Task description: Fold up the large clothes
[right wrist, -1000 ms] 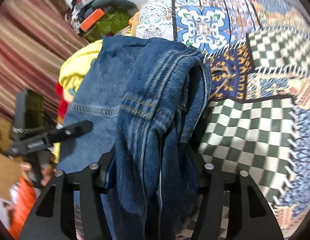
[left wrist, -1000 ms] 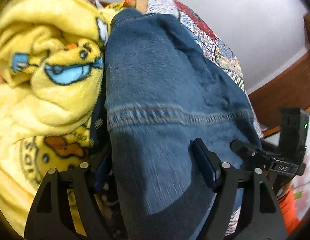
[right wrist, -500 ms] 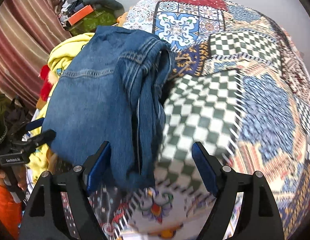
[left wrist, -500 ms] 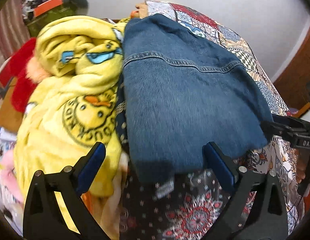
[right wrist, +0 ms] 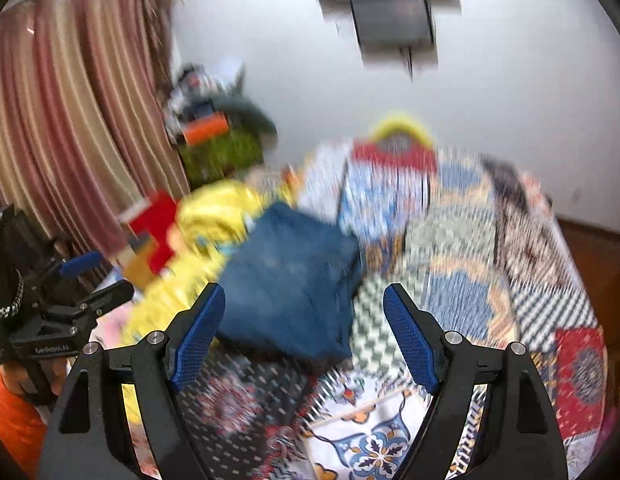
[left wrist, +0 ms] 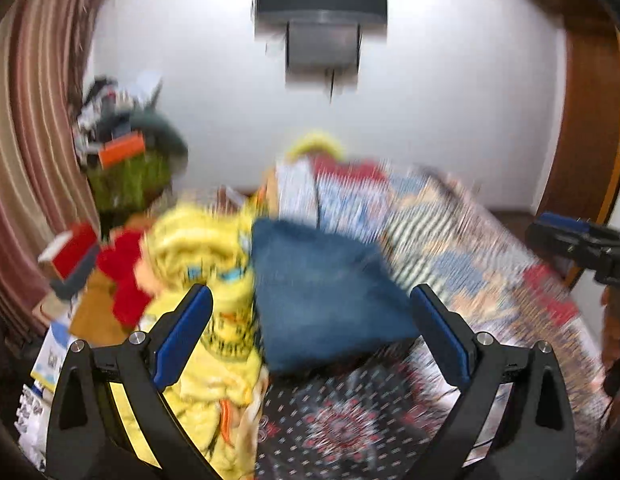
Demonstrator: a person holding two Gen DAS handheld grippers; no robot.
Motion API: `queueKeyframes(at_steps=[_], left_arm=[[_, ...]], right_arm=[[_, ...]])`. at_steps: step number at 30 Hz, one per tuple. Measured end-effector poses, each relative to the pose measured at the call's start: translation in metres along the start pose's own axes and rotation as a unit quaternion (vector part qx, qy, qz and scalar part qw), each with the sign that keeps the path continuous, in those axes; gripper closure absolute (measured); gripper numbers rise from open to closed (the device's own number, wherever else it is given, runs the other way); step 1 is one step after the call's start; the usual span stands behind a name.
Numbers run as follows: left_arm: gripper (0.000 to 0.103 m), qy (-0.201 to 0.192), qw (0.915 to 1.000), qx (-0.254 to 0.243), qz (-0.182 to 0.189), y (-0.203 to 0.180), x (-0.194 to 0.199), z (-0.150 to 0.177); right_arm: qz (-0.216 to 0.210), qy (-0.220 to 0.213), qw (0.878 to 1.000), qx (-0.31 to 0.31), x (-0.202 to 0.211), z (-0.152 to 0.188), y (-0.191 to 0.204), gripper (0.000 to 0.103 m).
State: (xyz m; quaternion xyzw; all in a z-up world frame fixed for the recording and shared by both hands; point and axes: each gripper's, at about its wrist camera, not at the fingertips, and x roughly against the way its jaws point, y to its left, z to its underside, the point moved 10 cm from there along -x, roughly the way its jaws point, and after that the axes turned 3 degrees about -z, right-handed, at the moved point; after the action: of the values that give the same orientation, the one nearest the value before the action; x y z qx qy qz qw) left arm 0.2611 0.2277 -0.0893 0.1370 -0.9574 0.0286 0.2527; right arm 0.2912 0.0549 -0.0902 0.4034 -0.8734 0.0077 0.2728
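Note:
Folded blue jeans [left wrist: 322,292] [right wrist: 289,292] lie on the patchwork bedspread [left wrist: 462,256] [right wrist: 470,280], against a yellow duck blanket [left wrist: 205,256] [right wrist: 213,216]. My left gripper [left wrist: 312,304] is open, raised well back from the jeans, with nothing between its blue pads. My right gripper [right wrist: 303,304] is also open and empty, equally far back. Each gripper shows at the edge of the other's view, the right gripper [left wrist: 582,248] on the right and the left gripper [right wrist: 69,312] on the left. Both views are motion-blurred.
A dark floral cloth [left wrist: 350,420] [right wrist: 237,400] covers the near bed edge. A red plush item [left wrist: 121,272], a red box [left wrist: 69,248] and a cluttered green shelf [left wrist: 125,168] stand left by the striped curtain [right wrist: 69,120]. A black wall-mounted unit [left wrist: 322,20] hangs above; a wooden door [left wrist: 590,120] is right.
Both grippers let go of the jeans, opened wide, then pulled back and up, tilting toward level. The folded jeans stay on the bed, now farther away; wall and curtain came into view.

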Motion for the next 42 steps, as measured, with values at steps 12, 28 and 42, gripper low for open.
queueKeyframes(at_steps=[12,28,42], left_arm=[[0.003,-0.196,0.9806,0.013,-0.001,-0.034,0.175,-0.046],[0.001,-0.195,0.9803,0.027,-0.018,-0.039,0.188,-0.019],[0.001,-0.189,0.9812,0.035,-0.02,-0.035,0.18,-0.016]], right_arm=[[-0.016,-0.191,0.981,0.03,0.14,-0.036,0.074,0.024],[0.05,-0.208,0.976,0.045,0.141,-0.022,0.076,0.002],[0.071,-0.205,0.975,0.04,0.142,-0.011,0.071,0.0]])
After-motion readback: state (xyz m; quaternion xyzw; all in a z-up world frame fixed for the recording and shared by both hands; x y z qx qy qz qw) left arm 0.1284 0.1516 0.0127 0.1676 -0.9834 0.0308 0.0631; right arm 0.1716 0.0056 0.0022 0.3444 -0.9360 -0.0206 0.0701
